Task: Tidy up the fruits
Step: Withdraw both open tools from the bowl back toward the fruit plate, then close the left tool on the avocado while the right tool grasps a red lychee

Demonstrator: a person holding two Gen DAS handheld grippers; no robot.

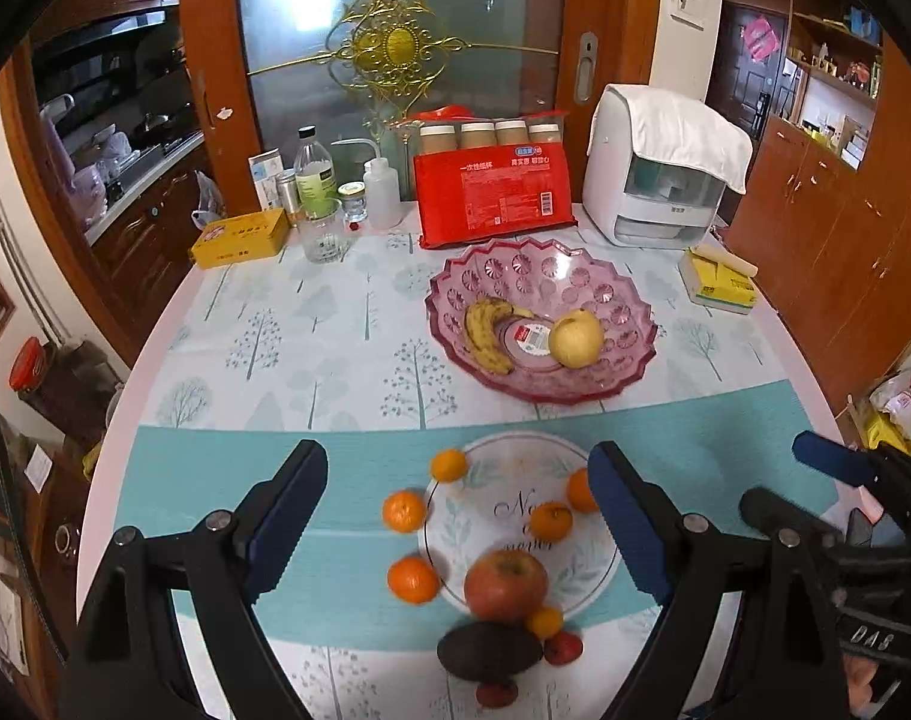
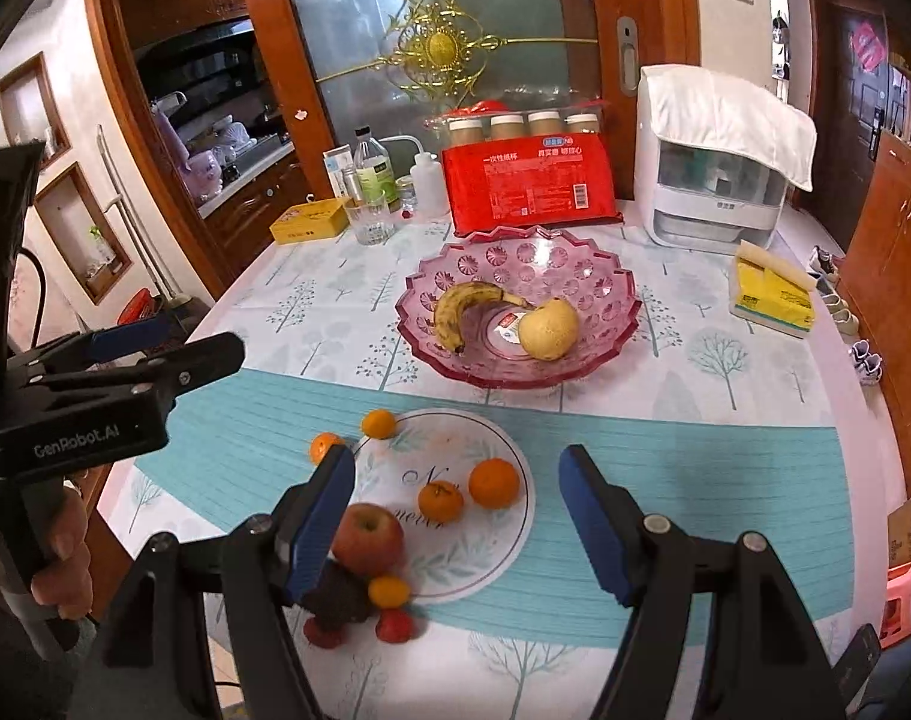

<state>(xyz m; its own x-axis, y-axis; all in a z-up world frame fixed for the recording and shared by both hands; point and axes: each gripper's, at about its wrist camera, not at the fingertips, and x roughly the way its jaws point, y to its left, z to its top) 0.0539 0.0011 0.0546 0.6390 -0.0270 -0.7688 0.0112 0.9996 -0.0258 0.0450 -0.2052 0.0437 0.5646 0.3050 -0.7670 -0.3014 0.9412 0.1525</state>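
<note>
Counter: carries all the fruit; pink glass bowl, the likely collecting place, holds a banana and pear; apple, avocado and tangerines wait loose nearby; left tongs and right tongs both apart, empty, poised above.

Round table under tree-print cloth: pink glass bowl, loose oranges (apple nearby), red packet.

avocado — half hidden (behind tool finger) | tangerine — partly hidden
</note>
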